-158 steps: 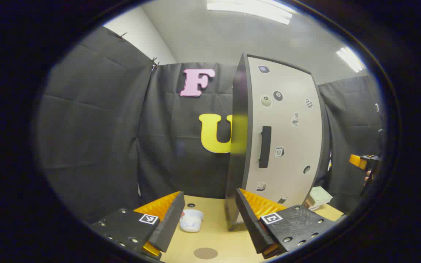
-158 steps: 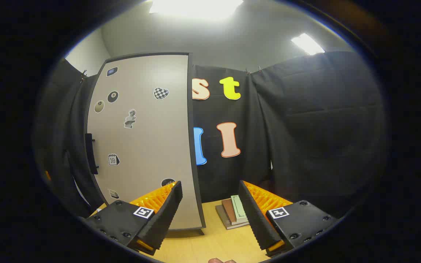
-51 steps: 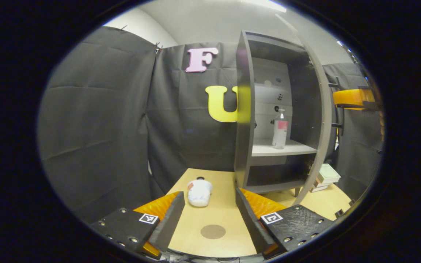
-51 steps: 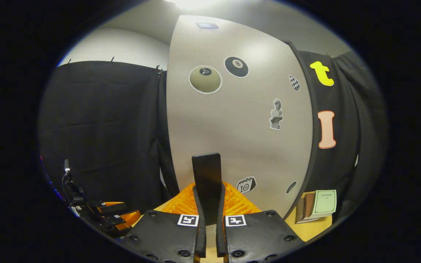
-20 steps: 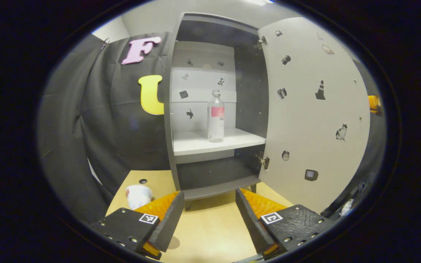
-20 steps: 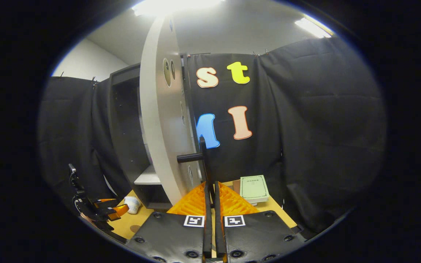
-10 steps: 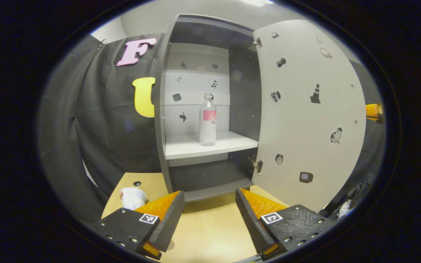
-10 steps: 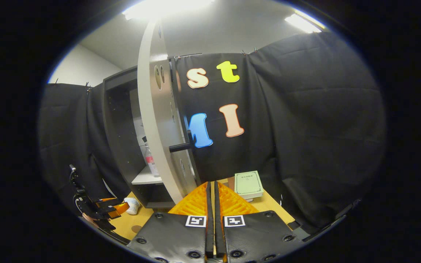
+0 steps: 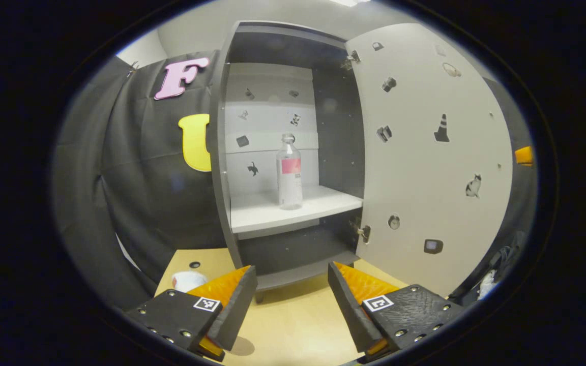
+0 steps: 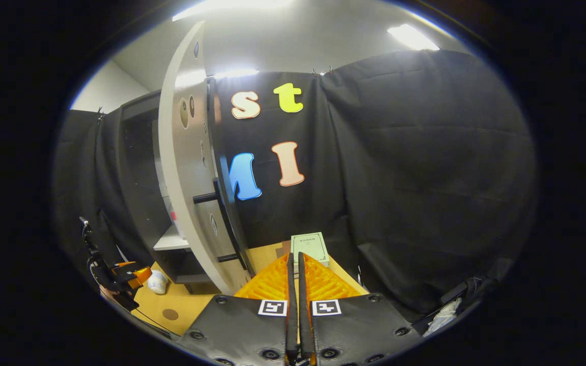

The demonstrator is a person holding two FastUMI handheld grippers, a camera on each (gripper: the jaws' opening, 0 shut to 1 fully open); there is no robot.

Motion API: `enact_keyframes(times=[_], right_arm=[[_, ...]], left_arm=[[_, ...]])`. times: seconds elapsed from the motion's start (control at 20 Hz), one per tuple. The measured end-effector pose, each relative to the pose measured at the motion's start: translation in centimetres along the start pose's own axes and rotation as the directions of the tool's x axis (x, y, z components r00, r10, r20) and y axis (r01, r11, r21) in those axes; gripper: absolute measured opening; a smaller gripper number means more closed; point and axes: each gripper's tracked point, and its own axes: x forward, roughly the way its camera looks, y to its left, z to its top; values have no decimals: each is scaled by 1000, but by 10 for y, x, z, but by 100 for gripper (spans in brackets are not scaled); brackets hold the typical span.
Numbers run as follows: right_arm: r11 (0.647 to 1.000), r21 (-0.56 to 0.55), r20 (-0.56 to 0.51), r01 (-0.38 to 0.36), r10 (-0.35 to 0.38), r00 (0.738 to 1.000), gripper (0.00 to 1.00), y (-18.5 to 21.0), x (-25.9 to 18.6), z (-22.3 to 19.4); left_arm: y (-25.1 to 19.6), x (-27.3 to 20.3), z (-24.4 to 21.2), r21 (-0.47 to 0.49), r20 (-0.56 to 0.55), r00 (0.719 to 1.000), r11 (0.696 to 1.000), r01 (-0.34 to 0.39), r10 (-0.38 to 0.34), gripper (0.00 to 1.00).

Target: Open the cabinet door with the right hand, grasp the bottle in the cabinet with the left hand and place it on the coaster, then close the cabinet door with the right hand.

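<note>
Left gripper view puts our left gripper (image 9: pixel 292 290) at the bottom of the frame, fingers spread wide with nothing between them, hanging over the wooden table (image 9: pixel 293 330). At centre frame we see the cabinet (image 9: pixel 272 152) with its door (image 9: pixel 425 152) swung open to the right. The bottle (image 9: pixel 289 173) stands upright on the white shelf (image 9: pixel 283 211) inside, clear with a pink label, well apart from our fingers. A white crumpled object (image 9: pixel 187 279) lies at lower left.

Right gripper view has our right gripper (image 10: pixel 294 284) at bottom centre, fingers pressed together on nothing. The door's black handle (image 10: pixel 224 223) sits left of centre, apart from our fingertips. The coaster (image 10: pixel 170 314) shows at lower left, near the left gripper. A green book (image 10: pixel 309 247) lies just above our fingertips
</note>
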Motion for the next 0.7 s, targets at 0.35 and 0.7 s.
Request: enact_keyframes(times=[0.35,0.7], right_arm=[[997,19,-16,80,-79,997,4,-31,51,12],[986,52,7,160,-161,987,24,-72,102,26]], left_arm=[[13,57,72,-38,97,995,999,-23,26,84],[16,117,119,-41,152,988,999,-36,41,84]])
